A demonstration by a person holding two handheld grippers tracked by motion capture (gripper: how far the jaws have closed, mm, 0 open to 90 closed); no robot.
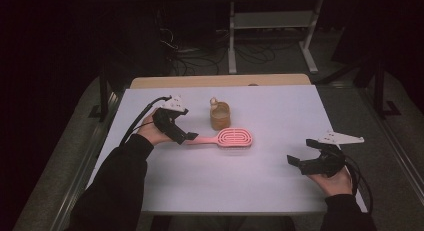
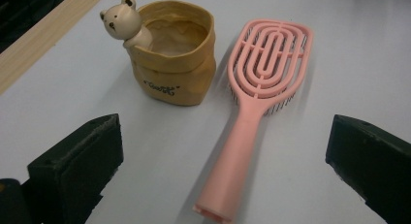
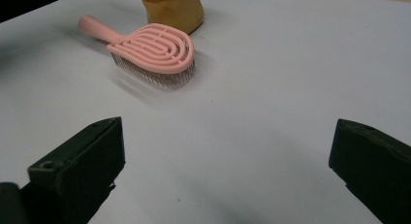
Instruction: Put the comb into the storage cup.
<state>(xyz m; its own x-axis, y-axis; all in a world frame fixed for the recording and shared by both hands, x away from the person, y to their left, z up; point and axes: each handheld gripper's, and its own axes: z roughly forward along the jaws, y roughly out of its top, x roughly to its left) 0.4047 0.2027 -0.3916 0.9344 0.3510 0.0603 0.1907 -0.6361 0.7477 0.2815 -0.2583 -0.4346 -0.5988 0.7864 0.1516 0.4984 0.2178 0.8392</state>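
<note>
A pink hairbrush [image 1: 226,138] lies bristles down on the white table [image 1: 280,116], handle pointing left. Behind it stands a tan bag-shaped cup [image 1: 220,116] with a small bear figure on its rim. My left gripper [image 1: 186,136] is open at the end of the brush handle; in the left gripper view the hairbrush [image 2: 247,127] runs up between the wide-apart jaws, with the cup [image 2: 175,59] beyond. My right gripper [image 1: 302,158] is open at the right front of the table, apart from the brush. In the right gripper view the hairbrush [image 3: 150,49] lies far ahead, left of centre.
A wooden strip [image 1: 220,81] runs along the table's far edge. Past it, on the dark floor, stand a white frame [image 1: 272,26] and loose cables [image 1: 200,56]. Bare tabletop lies between the brush and the right gripper.
</note>
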